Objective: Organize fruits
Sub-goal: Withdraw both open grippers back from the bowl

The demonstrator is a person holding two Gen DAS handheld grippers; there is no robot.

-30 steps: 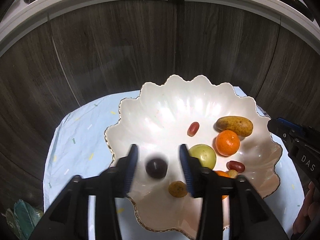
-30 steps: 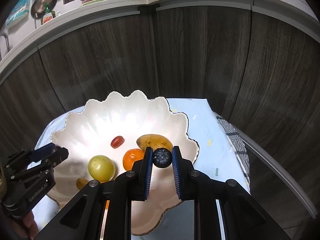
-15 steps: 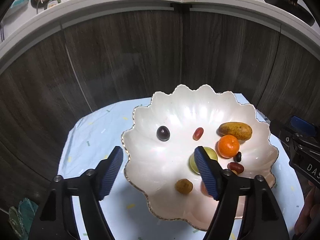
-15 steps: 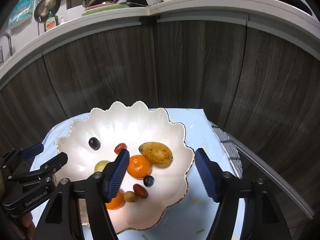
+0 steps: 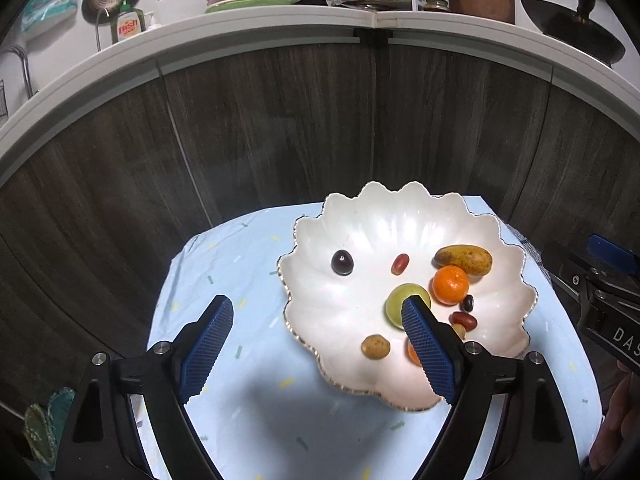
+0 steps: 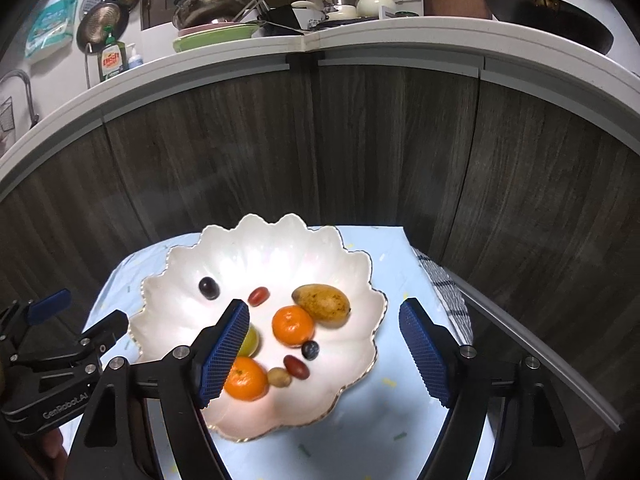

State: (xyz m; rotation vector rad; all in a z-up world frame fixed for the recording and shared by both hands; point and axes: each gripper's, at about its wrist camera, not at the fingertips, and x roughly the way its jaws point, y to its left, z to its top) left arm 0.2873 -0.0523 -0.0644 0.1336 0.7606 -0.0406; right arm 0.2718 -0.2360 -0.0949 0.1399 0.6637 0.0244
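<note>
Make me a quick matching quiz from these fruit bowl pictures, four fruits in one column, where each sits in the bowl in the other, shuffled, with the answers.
All four lie in the white scalloped bowl, seen from the right wrist view.

Fruits
1. dark grape
2. mango
3. blueberry
4. green fruit

Places
A. partly hidden behind a blue tool pad
B. alone on the left part of the bowl
C. just below the upper orange
D. touching the upper orange on its right

Pairs: 1-B, 2-D, 3-C, 4-A
</note>
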